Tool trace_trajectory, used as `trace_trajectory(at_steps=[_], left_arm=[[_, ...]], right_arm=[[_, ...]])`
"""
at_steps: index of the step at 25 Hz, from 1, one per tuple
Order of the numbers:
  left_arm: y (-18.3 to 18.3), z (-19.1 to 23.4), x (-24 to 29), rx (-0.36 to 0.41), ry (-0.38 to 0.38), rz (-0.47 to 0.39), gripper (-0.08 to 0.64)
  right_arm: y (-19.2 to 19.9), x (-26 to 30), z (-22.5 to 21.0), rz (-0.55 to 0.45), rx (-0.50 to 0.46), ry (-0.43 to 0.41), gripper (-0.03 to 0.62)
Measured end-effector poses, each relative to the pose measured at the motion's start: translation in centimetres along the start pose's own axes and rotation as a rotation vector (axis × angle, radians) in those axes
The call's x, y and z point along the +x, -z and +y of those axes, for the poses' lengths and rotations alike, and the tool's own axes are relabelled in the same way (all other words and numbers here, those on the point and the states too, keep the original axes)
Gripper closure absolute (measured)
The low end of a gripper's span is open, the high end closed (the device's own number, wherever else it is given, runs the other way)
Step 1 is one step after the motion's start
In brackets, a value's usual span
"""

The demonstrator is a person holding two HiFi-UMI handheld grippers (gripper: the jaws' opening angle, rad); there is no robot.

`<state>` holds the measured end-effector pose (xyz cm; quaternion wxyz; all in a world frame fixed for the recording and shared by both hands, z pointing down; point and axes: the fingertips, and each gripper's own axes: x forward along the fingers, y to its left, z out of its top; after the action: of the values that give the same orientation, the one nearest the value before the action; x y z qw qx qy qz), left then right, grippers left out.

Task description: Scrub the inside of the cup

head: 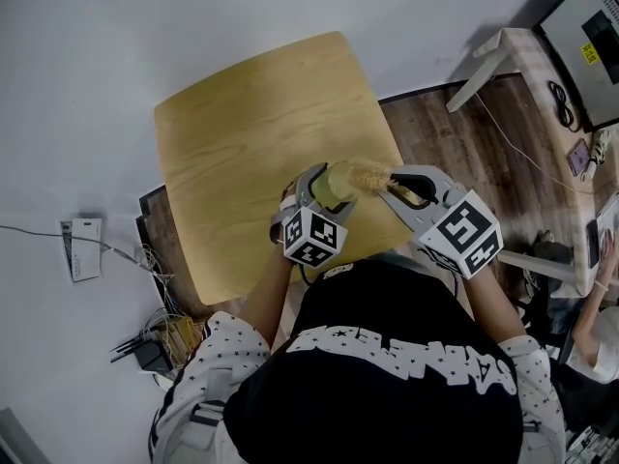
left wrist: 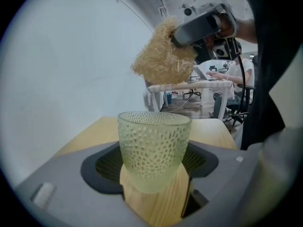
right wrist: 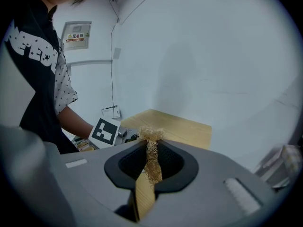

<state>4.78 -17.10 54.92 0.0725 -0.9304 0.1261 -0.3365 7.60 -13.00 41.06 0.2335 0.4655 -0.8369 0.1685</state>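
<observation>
Left gripper (head: 320, 188): jaws clamped on a pale green dimpled glass cup (left wrist: 154, 145), gripped low on its body, mouth open and unobstructed. Cup is held just above the near edge of the wooden table (head: 256, 129), not resting on it.

Right gripper (head: 397, 188): jaws pressed together on a wad of straw-coloured fibre scrubber (left wrist: 163, 58); a thin tuft shows pinched between the pads. From the left gripper view, the scrubber hangs above the cup's rim, slightly to one side, and clear of the glass. From the head view the two overlap, so contact cannot be judged there; the marker cubes also cover the cup's lower part.

Surroundings: white desk (head: 517, 51) with a dark monitor (head: 588, 29) beyond the table's right side; a second person's hand (head: 605, 271) near it. White box (head: 82, 247) and tangled cables (head: 160, 336) on the floor to the left.
</observation>
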Motion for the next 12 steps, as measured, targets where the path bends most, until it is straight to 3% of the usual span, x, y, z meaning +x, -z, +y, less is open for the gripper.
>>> trace_trajectory(at_steps=[12], left_arm=[[1.1, -0.7, 1.3, -0.066, 0.023, -0.018, 0.189]], right_arm=[[0.4, -1.0, -0.4, -0.036, 0.101, 0.031, 0.528]])
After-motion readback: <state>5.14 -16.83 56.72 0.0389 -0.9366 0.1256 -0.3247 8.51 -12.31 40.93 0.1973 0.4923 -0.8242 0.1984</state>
